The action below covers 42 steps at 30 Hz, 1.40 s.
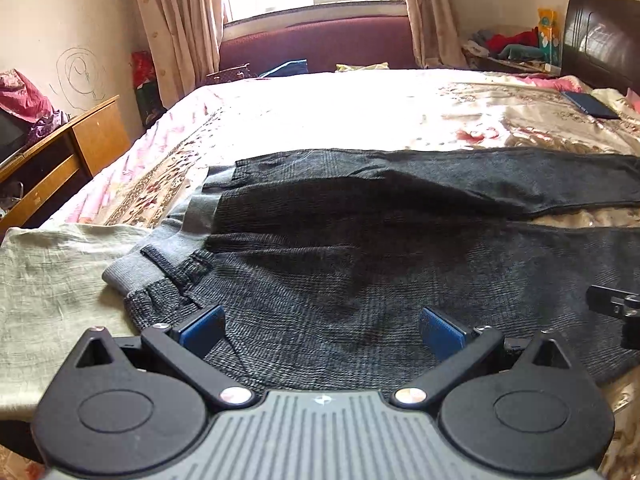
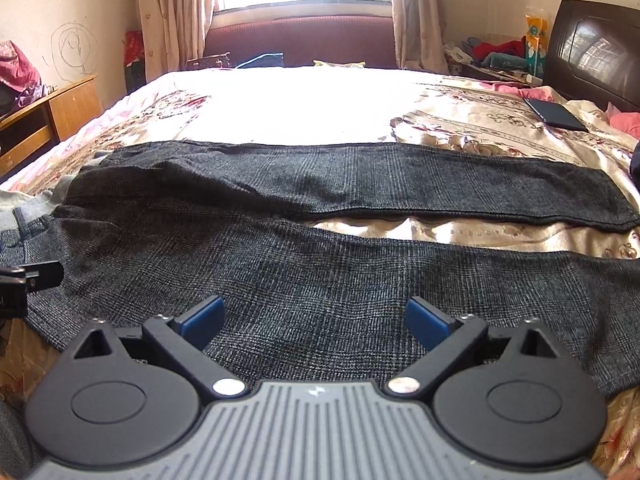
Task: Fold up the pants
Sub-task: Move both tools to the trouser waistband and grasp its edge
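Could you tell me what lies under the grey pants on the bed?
The pants lie flat on a floral bedspread, which shows between the two legs. At the waistband, a pale green cloth sits alongside; whether it continues underneath is hidden by the fabric.

Black left gripper [image 1: 322, 330], right gripper [image 2: 316, 322]: blue pads [image 1: 202, 330], silver screws.

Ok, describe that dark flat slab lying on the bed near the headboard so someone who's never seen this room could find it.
Start at the big bed with the floral cover and look toward the dark wooden headboard on the right. Just in front of it, on the cover, lies a thin dark rectangular slab, maybe a phone or tablet. Unlike the grey checked pants nearby, it is small, rigid and smooth.
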Motion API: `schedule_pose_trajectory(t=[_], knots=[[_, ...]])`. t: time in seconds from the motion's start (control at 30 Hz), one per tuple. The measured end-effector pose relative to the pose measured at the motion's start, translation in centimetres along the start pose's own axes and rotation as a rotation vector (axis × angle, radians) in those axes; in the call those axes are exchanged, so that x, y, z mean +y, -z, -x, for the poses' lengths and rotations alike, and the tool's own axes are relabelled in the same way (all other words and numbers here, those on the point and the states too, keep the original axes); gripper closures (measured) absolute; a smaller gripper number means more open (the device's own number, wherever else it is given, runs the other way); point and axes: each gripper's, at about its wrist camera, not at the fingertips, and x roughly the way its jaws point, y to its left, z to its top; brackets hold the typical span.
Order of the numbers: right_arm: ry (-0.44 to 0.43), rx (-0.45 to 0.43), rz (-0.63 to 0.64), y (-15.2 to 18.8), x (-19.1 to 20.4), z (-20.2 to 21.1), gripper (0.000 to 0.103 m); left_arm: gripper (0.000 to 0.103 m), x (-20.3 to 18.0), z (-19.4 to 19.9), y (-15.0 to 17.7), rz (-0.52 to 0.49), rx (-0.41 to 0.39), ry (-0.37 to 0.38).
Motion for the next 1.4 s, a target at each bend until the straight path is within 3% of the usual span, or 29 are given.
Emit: schedule_pose_trajectory(t=[0.17,0.27,0.37,0.57,0.63,0.7,0.77,0.83,1.03,1.1,1.2,1.27,1.4], knots=[[0.038,0.12,-0.037,1.7,-1.5,-2.0,0.007,0.0,1.1,-2.9,0.7,0.014,0.157,0.044],[0.085,0.128,-0.047,1.6,-3.0,-1.4,0.007,0.0,0.5,-2.5,0.6,-0.021,0.134,0.057],[0.128,0.114,-0.134,1.2,-6.1,0.1,0.007,0.0,-1.2,-1.7,0.6,-0.087,0.09,0.086],[0.29,0.146,-0.297,2.3,-13.5,1.5,0.007,0.0,-5.8,-2.2,0.3,-0.159,0.094,0.224],[0.279,0.164,-0.417,2.7,-16.1,1.4,0.009,0.0,-7.6,-3.0,0.7,-0.221,0.114,0.236],[0.265,0.16,-0.452,2.6,-17.4,1.5,0.011,0.0,-8.4,-3.4,1.0,-0.253,0.123,0.229],[0.276,0.173,-0.403,1.7,-17.1,1.4,0.013,0.0,-8.0,-3.4,0.5,-0.253,0.127,0.249],[0.235,0.155,-0.328,0.4,-16.0,1.2,0.015,0.0,-7.0,-3.2,-0.6,-0.255,0.101,0.248],[0.036,0.081,-0.025,-6.3,-10.1,-2.6,0.021,0.0,-1.3,-3.2,-6.7,-0.356,-0.068,0.16],[-0.043,0.069,0.081,-9.0,-7.5,-4.8,0.029,0.0,1.5,-4.5,-9.5,-0.357,-0.097,0.125],[-0.149,0.06,0.207,-12.7,-3.7,-8.6,0.029,0.0,5.4,-7.6,-13.3,-0.335,-0.121,0.081],[-0.206,0.059,0.293,-14.7,-1.5,-11.7,0.029,0.0,7.6,-10.5,-15.3,-0.316,-0.11,0.056],[-0.286,0.107,0.433,-17.6,2.6,-19.4,0.029,0.0,12.2,-17.5,-17.6,-0.224,-0.012,0.089]])
